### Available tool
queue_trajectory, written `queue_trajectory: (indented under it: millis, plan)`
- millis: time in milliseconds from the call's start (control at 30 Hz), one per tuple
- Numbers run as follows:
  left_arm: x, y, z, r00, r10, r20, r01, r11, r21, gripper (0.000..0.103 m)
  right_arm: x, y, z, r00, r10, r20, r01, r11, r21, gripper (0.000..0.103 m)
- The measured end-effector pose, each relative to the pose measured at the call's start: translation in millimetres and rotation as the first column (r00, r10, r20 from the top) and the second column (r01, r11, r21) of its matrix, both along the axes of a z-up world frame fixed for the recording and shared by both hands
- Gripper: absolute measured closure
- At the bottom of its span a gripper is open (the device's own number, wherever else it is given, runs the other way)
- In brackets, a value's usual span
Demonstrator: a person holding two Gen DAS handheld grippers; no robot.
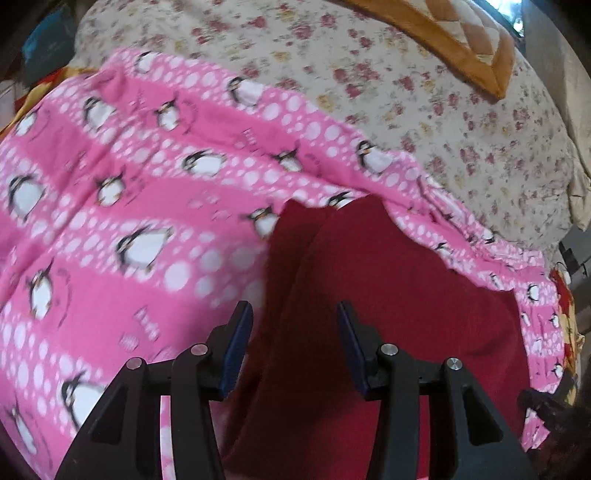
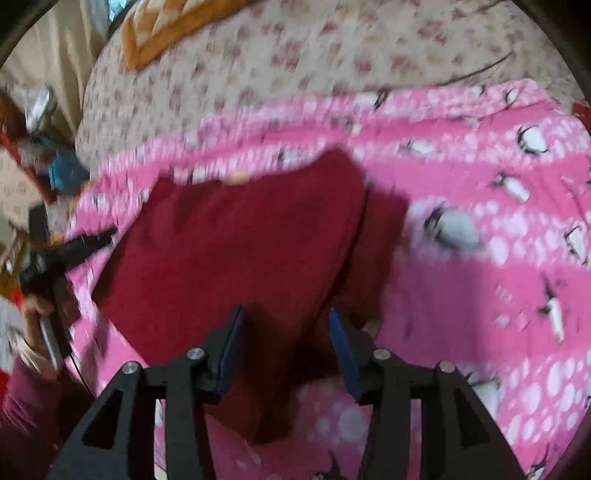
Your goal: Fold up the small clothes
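Note:
A dark red garment [image 1: 388, 295] lies folded on a pink penguin-print blanket [image 1: 129, 221]. It also shows in the right wrist view [image 2: 240, 251], with one flap laid over another. My left gripper [image 1: 294, 317] is open and empty just above the garment's near left part. My right gripper [image 2: 286, 321] is open and empty above the garment's near right edge. The left gripper also shows at the left edge of the right wrist view [image 2: 88, 240], held in a hand. The right wrist view is blurred.
The pink blanket [image 2: 498, 258] lies on a cream floral bedspread [image 1: 406, 74]. An orange-edged quilted cushion [image 1: 461, 33] sits at the far end. Clutter lies past the bed's edge [image 2: 33, 155].

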State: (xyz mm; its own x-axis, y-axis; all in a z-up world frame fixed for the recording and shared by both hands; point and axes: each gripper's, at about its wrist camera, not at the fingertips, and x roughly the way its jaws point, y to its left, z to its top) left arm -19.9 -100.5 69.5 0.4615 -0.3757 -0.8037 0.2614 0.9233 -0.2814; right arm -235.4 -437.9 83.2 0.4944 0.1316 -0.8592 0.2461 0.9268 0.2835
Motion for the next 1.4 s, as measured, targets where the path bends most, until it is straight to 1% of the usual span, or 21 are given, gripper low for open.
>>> queue_trajectory:
  millis: [33, 67, 100, 200, 267, 367, 433, 467, 500, 567, 667, 700, 733, 900, 967, 1033, 1100, 1167, 1233, 1300, 1400]
  plan:
    - [-1.5, 4.4, -2.9, 1.000, 0.009, -0.008, -0.009, 1.000, -0.002, 0.077, -2.8, 3.4, 3.4, 1.000, 0.012, 0.012, -0.012, 0.999, -0.035, 0.087]
    - [-6.1, 12.3, -6.6, 1.000, 0.019, -0.025, -0.019, 1.000, -0.022, 0.077, -6.9, 3.3, 9.5, 0.999, 0.026, 0.028, -0.024, 0.998, -0.052, 0.092]
    - [-7.8, 17.9, -8.9, 0.999, 0.024, -0.037, -0.025, 0.999, -0.042, 0.077, -10.0, 1.1, 13.0, 0.999, 0.029, 0.034, -0.027, 0.998, -0.048, 0.095]
    - [-10.1, 25.6, -17.6, 0.996, 0.038, -0.079, -0.043, 0.997, -0.071, 0.077, -12.2, -8.8, 6.9, 1.000, 0.016, 0.000, -0.016, 0.998, -0.065, 0.095]
    - [-10.2, 27.0, -24.1, 0.994, 0.040, -0.100, -0.050, 0.994, -0.094, 0.077, -10.3, -12.8, -3.9, 1.000, 0.002, -0.031, -0.003, 0.999, -0.035, 0.095]
    - [-9.5, 29.6, -25.1, 0.993, 0.044, -0.108, -0.057, 0.991, -0.121, 0.077, -13.8, -9.3, 6.5, 1.000, -0.008, 0.006, 0.008, 0.999, -0.031, 0.094]
    - [-9.4, 30.7, -22.5, 0.993, 0.039, -0.109, -0.055, 0.988, -0.144, 0.077, -16.4, -12.7, 17.5, 0.998, -0.062, 0.028, 0.062, 0.998, -0.007, 0.076]
    - [-10.5, 29.9, -20.4, 0.994, 0.037, -0.104, -0.053, 0.987, -0.154, 0.077, -15.3, -12.5, 21.8, 0.997, -0.067, 0.035, 0.067, 0.998, -0.002, 0.072]
    - [-12.0, 28.1, -18.8, 0.995, 0.034, -0.097, -0.049, 0.986, -0.157, 0.077, -12.4, -10.4, 27.5, 0.997, -0.065, 0.051, 0.065, 0.998, 0.000, 0.070]
    - [-14.4, 22.8, -16.3, 0.996, 0.021, -0.082, -0.034, 0.988, -0.153, 0.077, -0.9, -2.5, 39.2, 0.995, -0.046, 0.083, 0.047, 0.999, -0.007, 0.070]
    - [-21.1, 15.7, -13.5, 0.999, 0.015, -0.044, -0.019, 0.994, -0.112, 0.077, 32.4, 20.7, 48.9, 0.993, 0.033, 0.111, -0.032, 0.999, -0.010, 0.068]
    - [-22.0, 15.0, -13.7, 0.999, 0.012, -0.040, -0.016, 0.994, -0.105, 0.077, 49.1, 31.2, 48.6, 0.990, 0.072, 0.120, -0.071, 0.997, -0.008, 0.062]
    - [-23.1, 14.4, -14.3, 0.999, 0.008, -0.037, -0.012, 0.995, -0.096, 0.077, 64.2, 40.3, 46.4, 0.988, 0.095, 0.120, -0.094, 0.995, -0.013, 0.056]
    - [-23.1, 17.5, -20.7, 0.999, -0.005, -0.053, 0.000, 0.996, -0.092, 0.077, 135.9, 82.8, 13.4, 0.984, 0.166, 0.063, -0.164, 0.986, -0.025, 0.056]
    - [-22.0, 18.8, -20.8, 0.998, -0.014, -0.057, 0.008, 0.995, -0.099, 0.077, 160.6, 97.4, -6.6, 0.983, 0.184, 0.024, -0.183, 0.983, -0.029, 0.059]
    - [-20.1, 20.4, -21.8, 0.998, -0.023, -0.064, 0.016, 0.994, -0.110, 0.077, 180.4, 110.2, -26.0, 0.978, 0.206, -0.018, -0.207, 0.977, -0.053, 0.070]
    - [-16.5, 23.2, -24.9, 0.996, -0.024, -0.084, 0.013, 0.991, -0.131, 0.077, 198.5, 115.9, -42.3, 0.980, 0.195, -0.051, -0.199, 0.975, -0.099, 0.074]
    - [-13.1, 24.8, -28.5, 0.994, -0.020, -0.107, 0.004, 0.989, -0.151, 0.076, 211.4, 113.5, -46.6, 0.985, 0.168, -0.039, -0.172, 0.976, -0.134, 0.077]
    - [-11.2, 23.6, -29.3, 0.994, -0.018, -0.110, 0.001, 0.988, -0.153, 0.075, 227.3, 107.2, -57.4, 0.990, 0.135, -0.049, -0.141, 0.975, -0.170, 0.078]
    - [-9.2, 21.4, -28.9, 0.995, -0.016, -0.103, 0.000, 0.989, -0.149, 0.075, 237.9, 95.9, -71.1, 0.994, 0.097, -0.056, -0.103, 0.989, -0.108, 0.078]
    - [-7.9, 19.4, -28.3, 0.995, -0.016, -0.095, 0.002, 0.990, -0.139, 0.075, 236.6, 89.1, -67.5, 0.996, 0.088, -0.030, -0.090, 0.993, -0.076, 0.078]
